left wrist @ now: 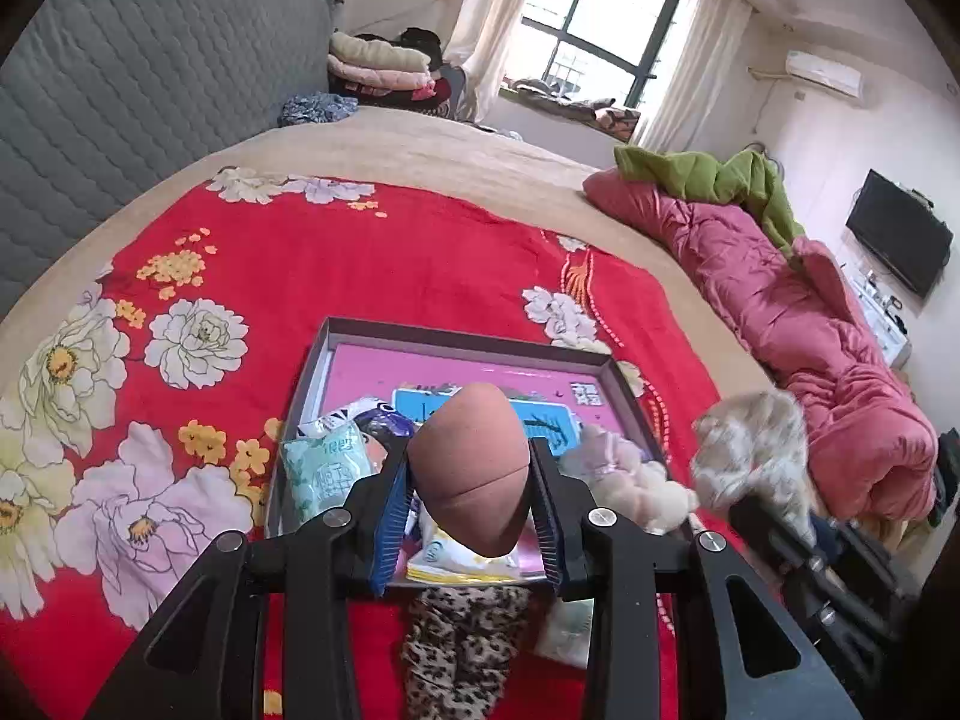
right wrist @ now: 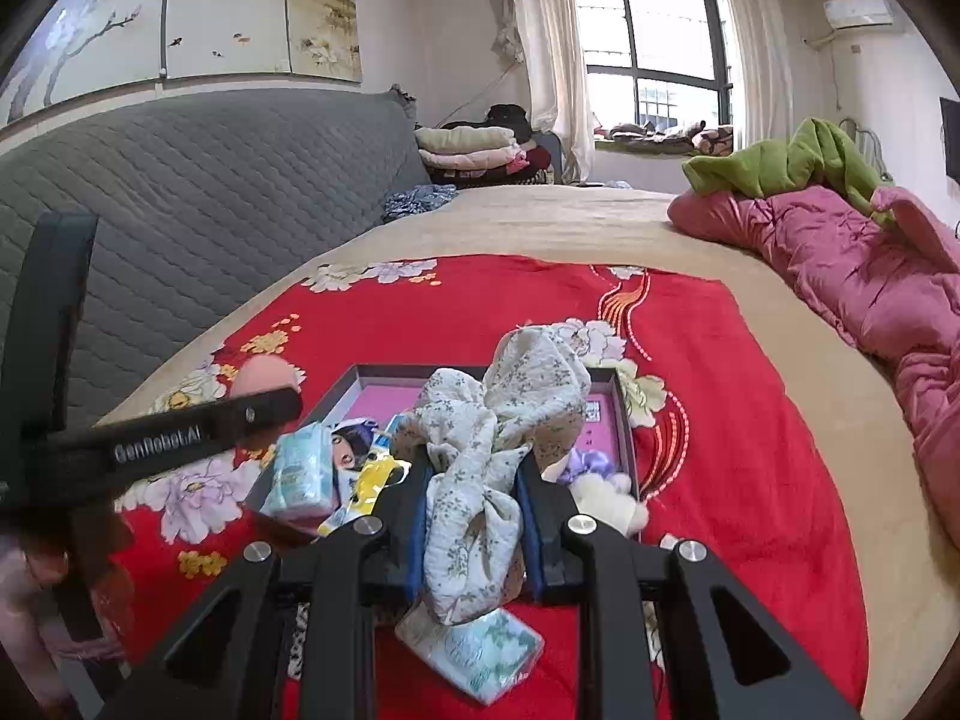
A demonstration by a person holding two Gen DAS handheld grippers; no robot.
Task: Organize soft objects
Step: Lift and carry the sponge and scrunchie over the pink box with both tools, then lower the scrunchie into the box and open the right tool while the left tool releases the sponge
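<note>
I see my left gripper (left wrist: 471,480) closed on a pink egg-shaped sponge (left wrist: 471,468) above the shallow box (left wrist: 462,339) on the red floral blanket (left wrist: 300,252), where tissue packs (left wrist: 321,471) and a plush toy (left wrist: 636,480) lie, while my right gripper (right wrist: 474,492) pinches a floral cloth (right wrist: 510,408) over it.

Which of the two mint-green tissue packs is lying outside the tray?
The tissue pack nearest the camera, flat on the red floral blanket below the right claw. The other pack sits propped at the tray's left edge.
</note>
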